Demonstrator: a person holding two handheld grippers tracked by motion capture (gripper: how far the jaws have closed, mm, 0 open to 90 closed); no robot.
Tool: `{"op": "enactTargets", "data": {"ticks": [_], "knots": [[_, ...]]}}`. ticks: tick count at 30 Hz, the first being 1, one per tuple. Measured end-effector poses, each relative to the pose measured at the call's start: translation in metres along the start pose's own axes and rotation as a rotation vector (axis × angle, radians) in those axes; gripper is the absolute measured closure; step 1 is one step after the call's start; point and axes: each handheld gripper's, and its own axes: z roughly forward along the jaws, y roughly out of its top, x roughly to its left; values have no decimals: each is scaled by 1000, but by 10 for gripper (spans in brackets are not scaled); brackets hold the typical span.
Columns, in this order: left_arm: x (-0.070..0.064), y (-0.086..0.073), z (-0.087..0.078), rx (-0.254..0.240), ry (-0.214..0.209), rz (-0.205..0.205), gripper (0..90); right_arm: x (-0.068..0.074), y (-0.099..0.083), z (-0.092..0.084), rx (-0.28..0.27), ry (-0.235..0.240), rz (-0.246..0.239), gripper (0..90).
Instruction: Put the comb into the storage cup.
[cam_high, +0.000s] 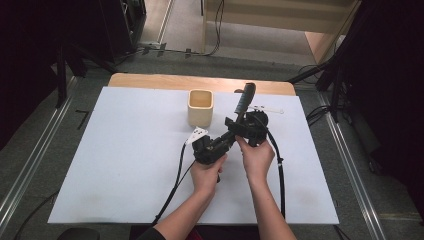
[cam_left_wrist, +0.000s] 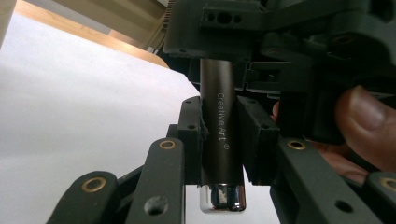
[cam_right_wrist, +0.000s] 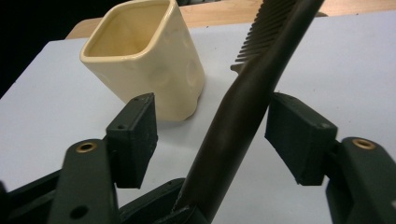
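We count one brush (cam_high: 244, 102) and one cup (cam_high: 201, 107) — left gripper (cam_left_wrist: 219, 140) clamps the handle, right gripper (cam_right_wrist: 212, 135) straddles it, half-open, untouching

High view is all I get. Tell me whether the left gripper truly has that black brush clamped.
Observer: Yes. The left gripper is shut on the brush handle, just above its chrome end cap.
Operator: Report the right gripper's jaws.
Observer: The right gripper straddles the handle further up, but its pads stand clear of it on both sides.
Operator: Read me anything printed on the handle.
Observer: The lettering says "Creative Art", pale, running along the handle.
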Motion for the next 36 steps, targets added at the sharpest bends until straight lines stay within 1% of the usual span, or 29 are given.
{"op": "enactTargets", "data": {"ticks": [1,3,5,6,7,8,9,10,12,14,15,16,17,20,21,23,25,29,31,33,34,36], "knots": [[0,0,0,-1,3,0,735,0,0,0,0,0,0,380],[0,0,0,-2,1,-8,735,-1,0,0,3,1,15,429],[2,-1,0,1,1,-15,735,-3,0,0,5,13,52,491],[2,-1,0,1,1,-15,735,-3,0,0,5,13,52,491],[2,-2,0,5,-4,-17,735,-4,0,0,11,19,63,500],[3,-2,-1,11,-4,-17,735,-7,0,1,22,35,95,537],[3,-2,-1,11,-4,-17,735,-7,0,1,22,35,95,537],[3,-2,-1,13,-7,-21,735,-10,1,2,32,51,130,572],[3,-2,0,10,-11,-23,735,-11,1,3,36,53,132,585],[3,-2,0,11,-12,-24,735,-11,1,3,42,44,134,623],[4,-3,0,10,-15,-25,735,-11,0,3,45,44,138,626],[3,-3,0,12,-15,-25,735,-13,0,2,47,52,152,636],[4,-3,0,14,-16,-24,735,-13,0,2,47,52,152,636],[4,-3,0,16,-18,-24,734,-15,0,2,51,72,184,647],[4,-3,0,18,-19,-24,735,-16,0,2,53,78,185,652],[4,-4,0,31,-21,-24,734,-18,1,1,71,95,205,667],[5,-4,1,32,-24,-30,734,-18,0,2,72,96,206,671],[5,-4,0,32,-29,-23,734,-17,0,1,71,101,209,680],[5,-4,0,34,-31,-27,733,-17,1,0,67,103,212,684],[5,-4,0,41,-29,-28,733,-17,1,1,72,111,218,688],[5,-4,0,44,-30,-32,732,-18,1,1,80,121,223,692],[4,-4,-1,53,-17,-23,731,-17,1,1,83,123,222,696]]}}
